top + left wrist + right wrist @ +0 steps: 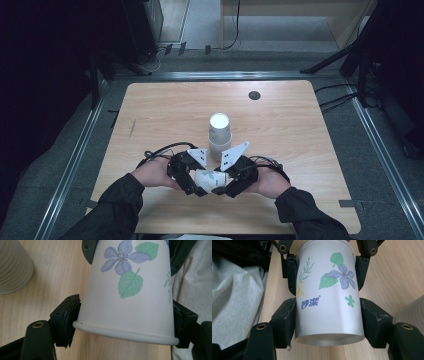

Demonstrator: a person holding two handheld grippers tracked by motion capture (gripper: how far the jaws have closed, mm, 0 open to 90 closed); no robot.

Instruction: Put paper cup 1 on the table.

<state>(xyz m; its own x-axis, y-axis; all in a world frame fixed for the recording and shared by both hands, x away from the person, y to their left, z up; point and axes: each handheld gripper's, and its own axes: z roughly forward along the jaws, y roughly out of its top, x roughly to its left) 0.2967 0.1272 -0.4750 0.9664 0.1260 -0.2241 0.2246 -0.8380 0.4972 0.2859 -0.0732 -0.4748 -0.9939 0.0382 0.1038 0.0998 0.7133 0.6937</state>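
Now both hands are on it: the white paper cup with purple flowers and green leaves printed on it [211, 180] lies on its side, held level just above the near edge of the pale wooden tabletop [300, 130], caught between the two tools. The left tongs [196, 188] pinch it near the rolled rim, pads pressed to either flank of the wall, as the left gripper view shows [130, 290]. The right tongs [223, 190] are clamped on the base end, black pads hard against the sides in the right gripper view [329, 297].

The step in hand looks like a two-handed grip on a single cup, either a pass from one hand to the other or a pull to free it from another. Behind the hands stands an upright stack of ribbed white paper cups [219, 135], mouth up, well clear of the grip.

What comes next calls for care, I'd say: one pair of tongs has to ease off while the other keeps its squeeze, or the cup drops. Too hard a pinch and that thin paper wall will buckle.

As for the cup itself, it tapers from wide rim to narrow base, with blue characters printed under a sprig and a small green clover beside them. Its wall looks smooth and undented under the pads.
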